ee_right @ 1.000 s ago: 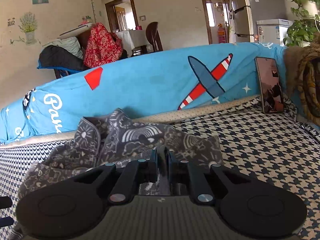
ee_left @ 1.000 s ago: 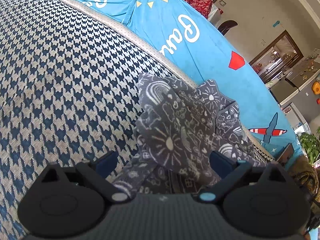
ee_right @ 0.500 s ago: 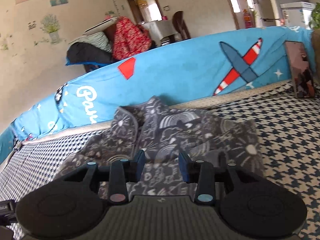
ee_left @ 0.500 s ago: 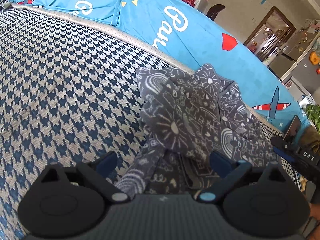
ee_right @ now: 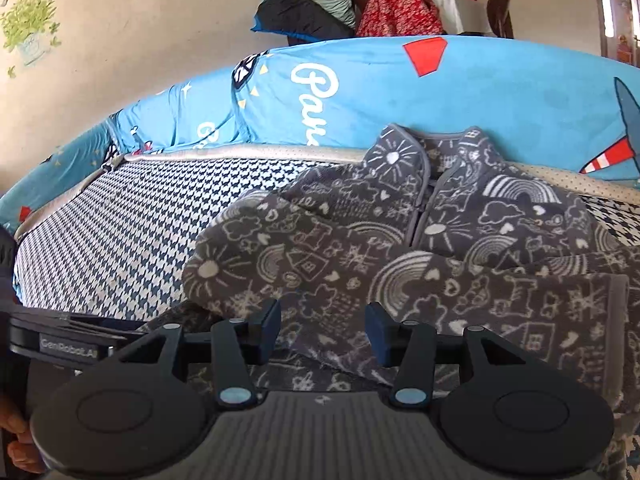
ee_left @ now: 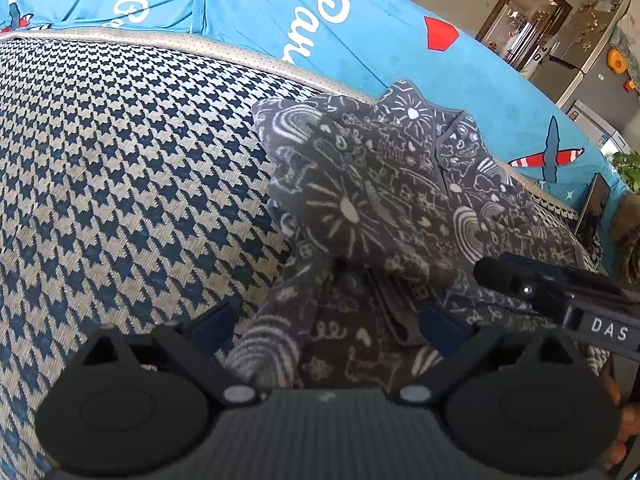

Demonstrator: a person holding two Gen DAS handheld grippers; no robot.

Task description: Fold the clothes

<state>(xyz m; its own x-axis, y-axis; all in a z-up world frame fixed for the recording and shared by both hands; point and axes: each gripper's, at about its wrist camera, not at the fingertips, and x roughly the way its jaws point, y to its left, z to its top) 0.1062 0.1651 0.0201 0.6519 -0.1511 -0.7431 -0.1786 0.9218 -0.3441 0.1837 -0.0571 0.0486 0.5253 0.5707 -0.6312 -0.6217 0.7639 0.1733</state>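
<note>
A grey fleece jacket [ee_left: 380, 200] printed with white doodles lies crumpled on the houndstooth sofa seat [ee_left: 120, 160], collar toward the backrest. My left gripper [ee_left: 328, 324] is open just above the jacket's near hem, pads wide apart and not pressing. The right gripper [ee_right: 323, 322] hovers over the jacket [ee_right: 400, 248]; its jaws are opening, with a fold of cloth lying loose below the gap and no pad on it. The right gripper's body [ee_left: 560, 292] reaches in from the right in the left wrist view, and the left gripper's body [ee_right: 60, 340] shows at lower left in the right wrist view.
A blue printed cover [ee_left: 360, 40] drapes the backrest behind the jacket. A phone [ee_left: 596, 208] leans on it at far right. Bare houndstooth seat [ee_right: 120, 232] stretches left of the jacket. Clothes are piled on a chair [ee_right: 320, 12] behind the sofa.
The right gripper went from shut on the cloth to open, let the fabric go, and swung left over the jacket. It came into the left wrist view. The left gripper rolled slightly.
</note>
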